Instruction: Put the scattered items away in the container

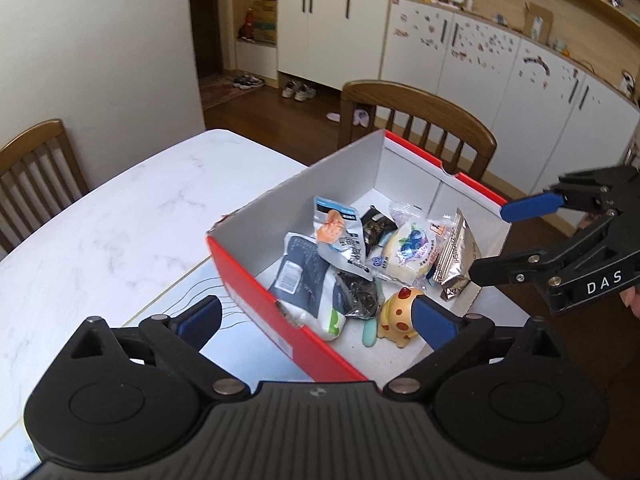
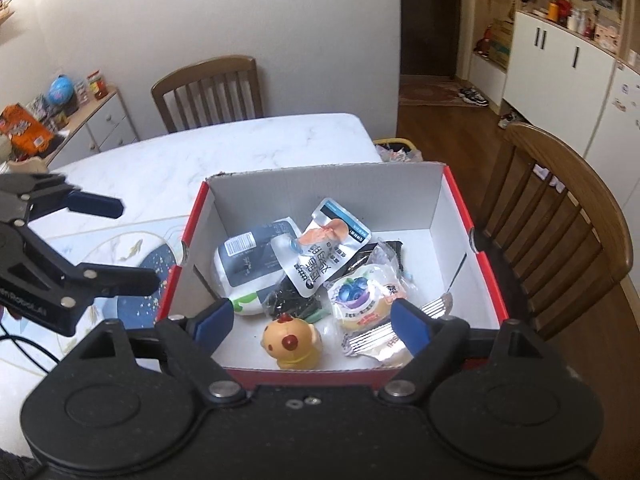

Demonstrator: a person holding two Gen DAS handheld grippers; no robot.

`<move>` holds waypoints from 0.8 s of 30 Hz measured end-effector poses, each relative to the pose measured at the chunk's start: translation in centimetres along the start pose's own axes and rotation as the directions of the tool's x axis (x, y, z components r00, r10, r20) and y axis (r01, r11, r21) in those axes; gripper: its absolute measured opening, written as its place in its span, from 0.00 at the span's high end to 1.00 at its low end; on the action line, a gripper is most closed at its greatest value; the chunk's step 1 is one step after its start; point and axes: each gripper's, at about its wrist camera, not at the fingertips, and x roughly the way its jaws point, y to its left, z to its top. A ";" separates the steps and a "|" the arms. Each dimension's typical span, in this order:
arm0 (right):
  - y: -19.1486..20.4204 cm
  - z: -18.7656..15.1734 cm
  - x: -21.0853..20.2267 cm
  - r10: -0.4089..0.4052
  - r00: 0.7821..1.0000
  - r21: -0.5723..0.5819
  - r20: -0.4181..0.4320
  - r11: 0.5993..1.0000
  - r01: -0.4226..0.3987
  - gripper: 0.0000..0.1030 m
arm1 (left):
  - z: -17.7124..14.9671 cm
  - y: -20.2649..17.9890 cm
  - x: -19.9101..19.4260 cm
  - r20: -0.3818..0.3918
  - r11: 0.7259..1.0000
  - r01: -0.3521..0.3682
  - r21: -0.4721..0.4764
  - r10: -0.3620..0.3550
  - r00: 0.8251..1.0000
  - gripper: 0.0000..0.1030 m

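Note:
A red cardboard box [image 1: 256, 280] with white inside stands on the table; it also shows in the right wrist view [image 2: 460, 208]. Inside lie several snack packets, among them a blueberry bun packet [image 1: 412, 248] [image 2: 360, 296], a dark-and-white pouch [image 1: 308, 280] [image 2: 248, 264] and a silver packet [image 1: 456, 256], plus a yellow toy figure [image 1: 396, 316] [image 2: 292, 340]. My left gripper [image 1: 320, 316] is open and empty, straddling the box's near wall. My right gripper [image 2: 312, 320] is open and empty above the box's near edge, over the toy.
The box sits near the corner of a white marble table [image 1: 120, 220] with a patterned mat [image 2: 132, 256]. Wooden chairs stand at the far side [image 1: 420, 120], the left [image 1: 36, 168] and the right [image 2: 560, 216]. White cabinets line the wall.

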 end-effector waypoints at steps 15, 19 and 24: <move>3.1 -1.9 -2.2 -0.062 0.995 0.066 0.081 0.996 0.057 0.15 | -3.0 0.8 -3.3 0.024 0.999 0.014 -0.036 -0.013 1.000 0.00; 3.5 -2.6 -2.4 -0.087 0.992 0.081 0.093 0.994 0.079 0.15 | -3.5 0.6 -3.6 0.026 0.999 0.027 -0.035 -0.026 0.999 0.00; 3.8 -3.5 -2.9 -0.104 0.989 0.093 0.103 0.991 0.095 0.15 | -3.9 0.4 -3.6 0.026 0.999 0.031 -0.035 -0.031 0.999 0.00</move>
